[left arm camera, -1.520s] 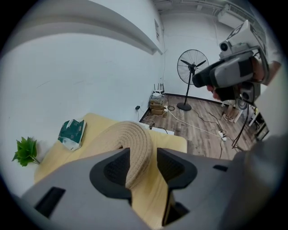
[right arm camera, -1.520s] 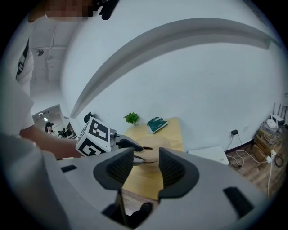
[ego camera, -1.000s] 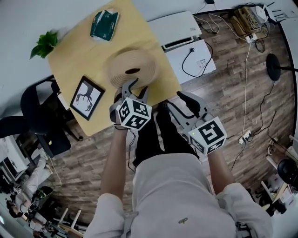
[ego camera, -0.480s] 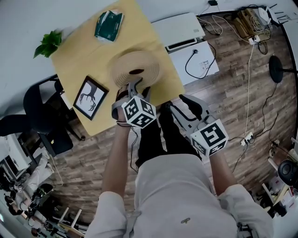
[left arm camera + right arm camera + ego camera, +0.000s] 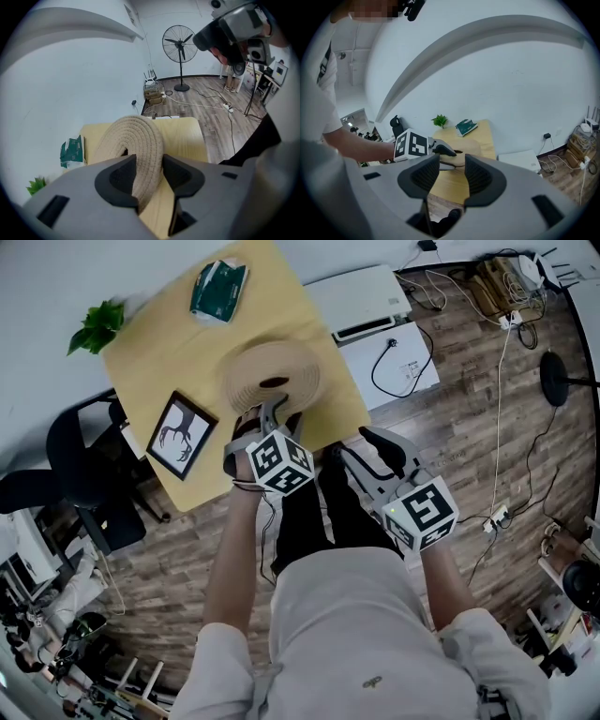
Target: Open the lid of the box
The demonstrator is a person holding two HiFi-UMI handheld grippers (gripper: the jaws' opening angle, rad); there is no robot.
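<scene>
The box (image 5: 272, 374) is a round woven rope basket with a coiled lid (image 5: 136, 140), standing on the yellow table (image 5: 155, 362) near its front edge. My left gripper (image 5: 278, 414) reaches over that edge, its jaws on either side of the lid's near rim. In the left gripper view (image 5: 149, 176) both pads press on the rope rim, and the lid looks tilted up. My right gripper (image 5: 358, 442) hangs to the right, off the table at its front corner. Its jaws (image 5: 452, 176) stand a little apart with nothing between them, pointing at the box (image 5: 468, 149).
On the table lie a green packet (image 5: 217, 287), a small plant (image 5: 94, 326) and a framed picture (image 5: 178, 437). White boxes (image 5: 364, 298) and cables sit on the wooden floor to the right. A black chair (image 5: 70, 465) stands at the left, a floor fan (image 5: 179, 44) farther off.
</scene>
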